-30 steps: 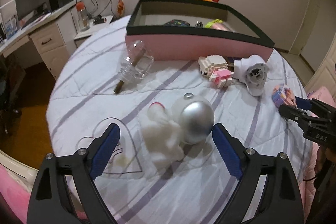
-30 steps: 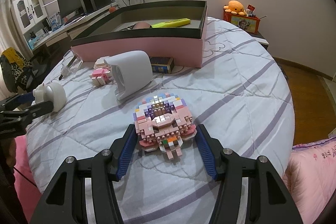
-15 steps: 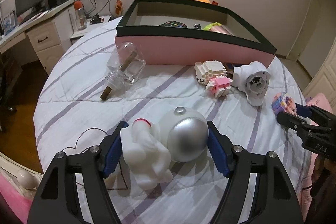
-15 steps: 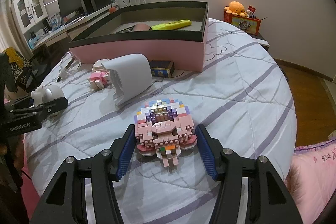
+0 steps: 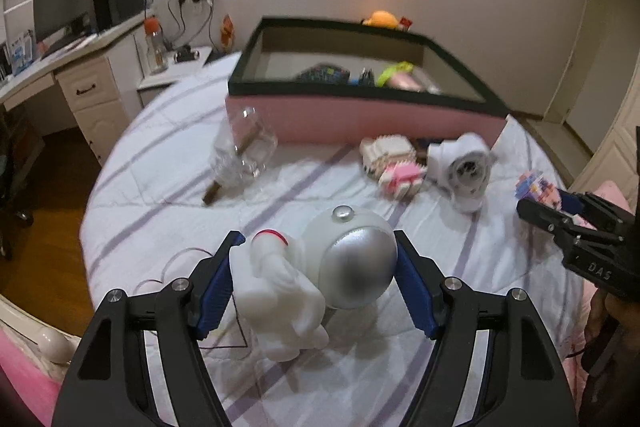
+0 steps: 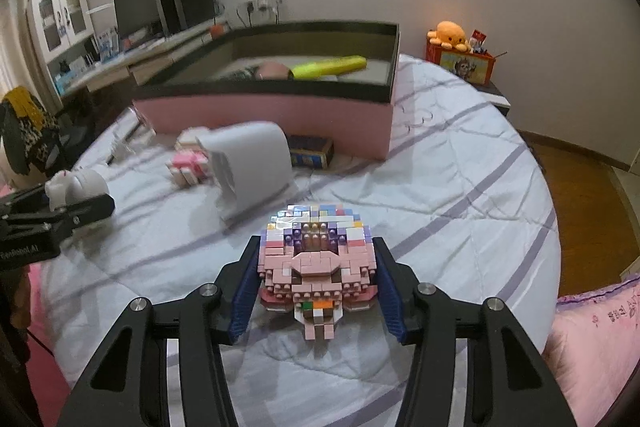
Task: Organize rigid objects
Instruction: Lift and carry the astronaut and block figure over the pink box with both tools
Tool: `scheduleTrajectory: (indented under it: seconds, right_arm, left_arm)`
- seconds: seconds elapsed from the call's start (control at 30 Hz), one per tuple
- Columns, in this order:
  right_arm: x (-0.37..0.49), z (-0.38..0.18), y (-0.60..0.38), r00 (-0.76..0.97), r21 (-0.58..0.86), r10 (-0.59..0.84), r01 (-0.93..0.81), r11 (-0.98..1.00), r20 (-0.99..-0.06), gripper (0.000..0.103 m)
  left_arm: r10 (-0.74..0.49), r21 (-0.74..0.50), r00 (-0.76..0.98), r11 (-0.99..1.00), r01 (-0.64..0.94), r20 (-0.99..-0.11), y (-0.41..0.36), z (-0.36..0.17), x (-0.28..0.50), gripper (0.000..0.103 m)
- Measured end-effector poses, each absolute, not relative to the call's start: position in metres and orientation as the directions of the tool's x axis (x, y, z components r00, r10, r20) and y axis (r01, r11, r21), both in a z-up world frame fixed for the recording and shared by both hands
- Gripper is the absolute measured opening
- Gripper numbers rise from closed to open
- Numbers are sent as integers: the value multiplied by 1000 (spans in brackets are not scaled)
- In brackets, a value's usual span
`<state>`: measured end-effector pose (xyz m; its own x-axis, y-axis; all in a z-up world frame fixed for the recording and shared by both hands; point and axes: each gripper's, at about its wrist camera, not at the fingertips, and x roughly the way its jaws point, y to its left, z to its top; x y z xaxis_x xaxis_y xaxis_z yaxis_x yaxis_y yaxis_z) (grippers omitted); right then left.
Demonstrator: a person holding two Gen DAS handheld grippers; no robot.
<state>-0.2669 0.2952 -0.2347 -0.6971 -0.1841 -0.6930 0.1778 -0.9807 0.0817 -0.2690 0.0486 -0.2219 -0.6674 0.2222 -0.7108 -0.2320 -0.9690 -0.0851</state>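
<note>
Glossy astronaut figure (image 5: 316, 275) pinched in left tongs (image 5: 314, 291); studded brick model (image 6: 318, 267) seemingly clamped in closing right tongs (image 6: 316, 285).

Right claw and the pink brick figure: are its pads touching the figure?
Touching. In the right wrist view the right claw has just been closing, and both blue pads press flush against the sides of the pink brick figure, no gap showing.

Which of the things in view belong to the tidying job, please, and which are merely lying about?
Job: astronaut figure, pink brick model, white fan, small brick animal, glass bottle, pink box.
Lying about: monitor, orange plush.
</note>
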Motion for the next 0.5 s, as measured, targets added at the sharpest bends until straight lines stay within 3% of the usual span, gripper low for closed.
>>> scheduleTrajectory:
  seconds: [0.17, 0.5]
  right_arm:
    - [-244, -191, 290, -792, 53, -182, 187, -981, -583, 54]
    - [-187, -101, 259, -928, -26, -173, 192, -981, -331, 54]
  left_arm:
    - [224, -85, -741, -972, -221, -633, 44, -185, -252, 74]
    - [202, -88, -904, -979, -182, -378, 27, -98, -193, 74]
